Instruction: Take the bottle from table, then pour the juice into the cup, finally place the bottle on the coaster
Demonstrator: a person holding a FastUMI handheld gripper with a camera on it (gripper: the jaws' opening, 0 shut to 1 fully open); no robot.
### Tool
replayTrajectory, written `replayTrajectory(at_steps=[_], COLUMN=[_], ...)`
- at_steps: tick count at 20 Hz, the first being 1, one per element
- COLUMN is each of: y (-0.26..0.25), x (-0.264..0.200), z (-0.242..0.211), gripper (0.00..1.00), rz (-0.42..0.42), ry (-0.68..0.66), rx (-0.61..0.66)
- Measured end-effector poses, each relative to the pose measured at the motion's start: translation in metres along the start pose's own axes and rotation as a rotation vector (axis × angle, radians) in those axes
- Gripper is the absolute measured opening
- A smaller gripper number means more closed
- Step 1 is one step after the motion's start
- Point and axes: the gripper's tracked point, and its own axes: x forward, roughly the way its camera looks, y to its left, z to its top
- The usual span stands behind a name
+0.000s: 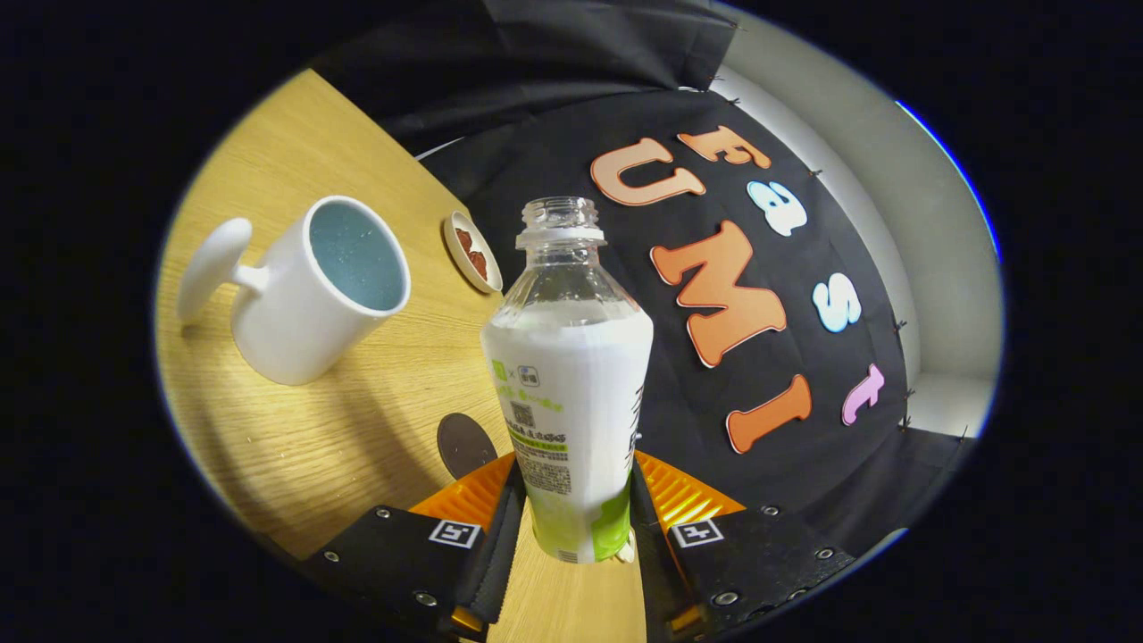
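The uncapped bottle point(569, 384) is being held between both fingers of the gripper point(571, 500). The cup point(312, 290) is sitting well apart, with bare table point(357, 429) between them.

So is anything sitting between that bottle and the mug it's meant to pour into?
Nothing visible does. The gripper is shut on the clear uncapped plastic bottle of white juice, and only bare wooden table lies between it and the white ceramic mug. The small dark round coaster sits beside the bottle, off that path.
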Motion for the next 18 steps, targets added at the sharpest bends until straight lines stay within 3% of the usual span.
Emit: replayTrajectory(at_steps=[18], y=[-0.019], x=[0.018], z=[0.011], gripper=[0.63], rz=[-0.121], ry=[-0.073], rx=[-0.385])
